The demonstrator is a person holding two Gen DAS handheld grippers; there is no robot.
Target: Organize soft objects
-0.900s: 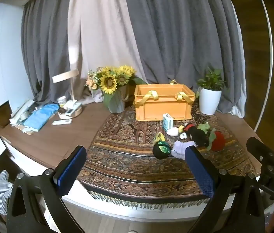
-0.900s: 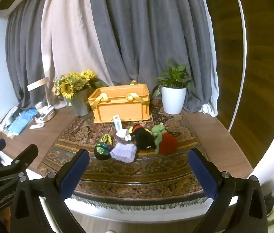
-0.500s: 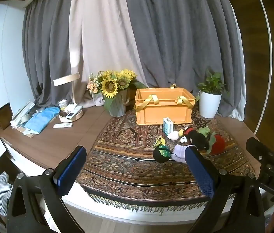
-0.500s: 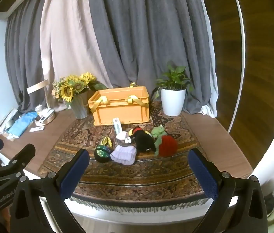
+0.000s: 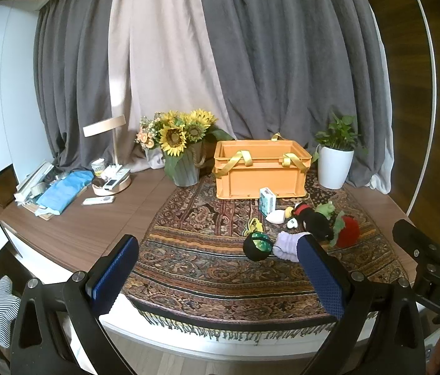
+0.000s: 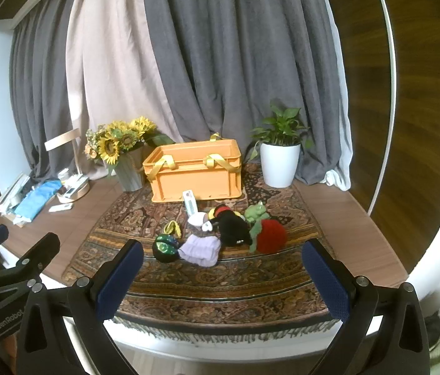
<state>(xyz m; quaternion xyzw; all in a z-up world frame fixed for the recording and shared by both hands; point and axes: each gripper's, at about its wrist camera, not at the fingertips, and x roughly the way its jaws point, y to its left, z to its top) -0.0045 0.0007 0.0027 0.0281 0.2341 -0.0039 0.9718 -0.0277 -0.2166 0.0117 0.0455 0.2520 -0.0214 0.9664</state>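
Two grippers nearest, both spread wide and grasping nothing: left gripper and right gripper, short of the table edge

Beyond, on the patterned rug, one cluster of soft toys: dark ball with green spots touching a lavender knitted piece; just behind, a black plush with a red-and-yellow top, a red plush with a green leaf at its right, a green frog further back, a small white piece and a yellow loop to the left

Farther still, an upright little carton just before the orange crate with yellow ribbon handles, flanked by sunflowers and a white potted plant

Seen better from the left wrist: lamp, blue cloth, and the lavender piece partly hidden behind a fingertip; from the right wrist, the whole cluster unblocked, plus the left gripper's side at the lower left
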